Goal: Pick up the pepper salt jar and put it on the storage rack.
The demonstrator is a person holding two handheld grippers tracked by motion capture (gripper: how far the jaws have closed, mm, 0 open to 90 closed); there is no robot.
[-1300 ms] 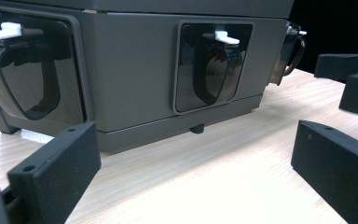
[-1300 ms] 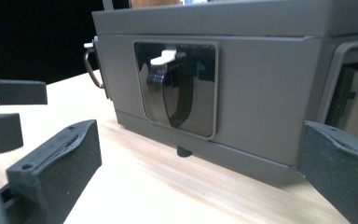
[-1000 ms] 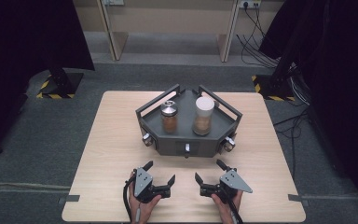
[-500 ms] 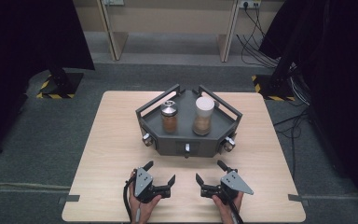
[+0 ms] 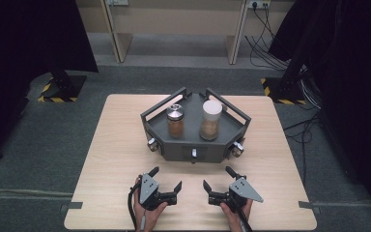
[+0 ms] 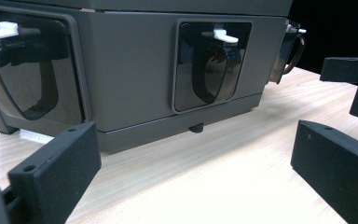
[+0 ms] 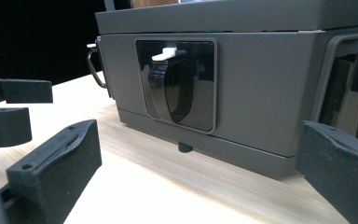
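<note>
The two grippers are resting near the front edge of the table [image 5: 101, 159], both facing the grey six-sided stand [image 5: 193, 145] that is sitting toward the middle and back of the table. On its top are standing a spice jar with a metal cap [image 5: 175, 121] on the left and a taller jar with a white lid [image 5: 210, 119] just beside it on the right.

What could go wrong from here: the jars are standing upright and close to each other, so a gripper coming for one is risking to push the other and tip it, judging from the narrow gap between them. The raised rails of the stand are also in the way, and a low approach could knock the stand itself. The front of the stand is showing dark recessed windows with a small white lever [image 6: 220, 35], which a jaw could catch by mistake.

The left gripper [image 5: 165, 182] is holding its jaws spread wide, with nothing between them. The right gripper [image 5: 218, 183] is spread wide as well and is touching no object; both are staying apart from the stand.
</note>
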